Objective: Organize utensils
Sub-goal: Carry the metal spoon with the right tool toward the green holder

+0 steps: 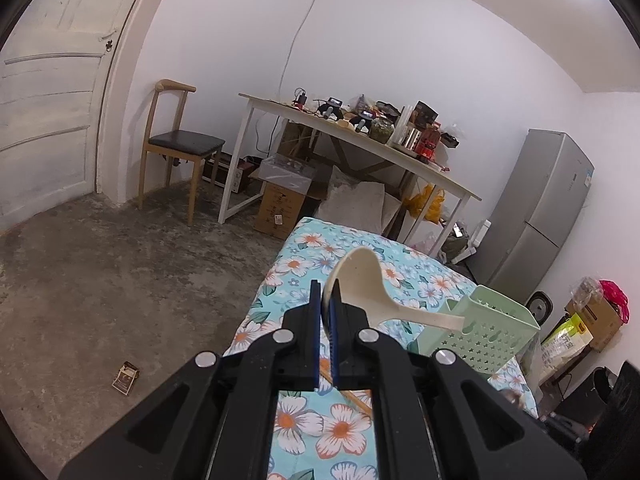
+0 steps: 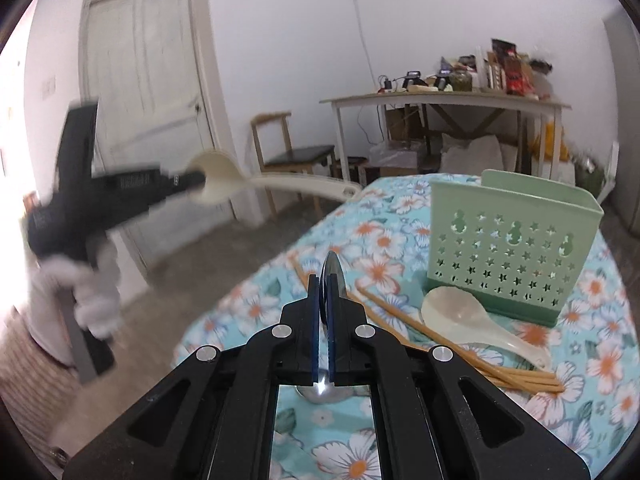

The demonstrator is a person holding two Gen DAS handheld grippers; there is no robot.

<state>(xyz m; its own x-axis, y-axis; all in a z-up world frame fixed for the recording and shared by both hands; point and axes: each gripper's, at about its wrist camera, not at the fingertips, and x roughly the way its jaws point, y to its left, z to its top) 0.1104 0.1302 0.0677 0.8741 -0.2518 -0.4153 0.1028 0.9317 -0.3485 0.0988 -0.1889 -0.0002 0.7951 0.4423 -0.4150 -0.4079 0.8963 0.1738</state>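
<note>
The right claw pinches a metal spoon above the floral desk; the left claw clamps a ladle by its bowl. The holder stands at two o'clock, beyond the loose chopsticks and white spoon. Judging by this, pickup is done, and next comes lowering each utensil into the holder.

Green holder stands near the worktop far right edge, open at the top. White spoon and chopsticks lie across its near side. Left edge bare; floor beyond open.
</note>
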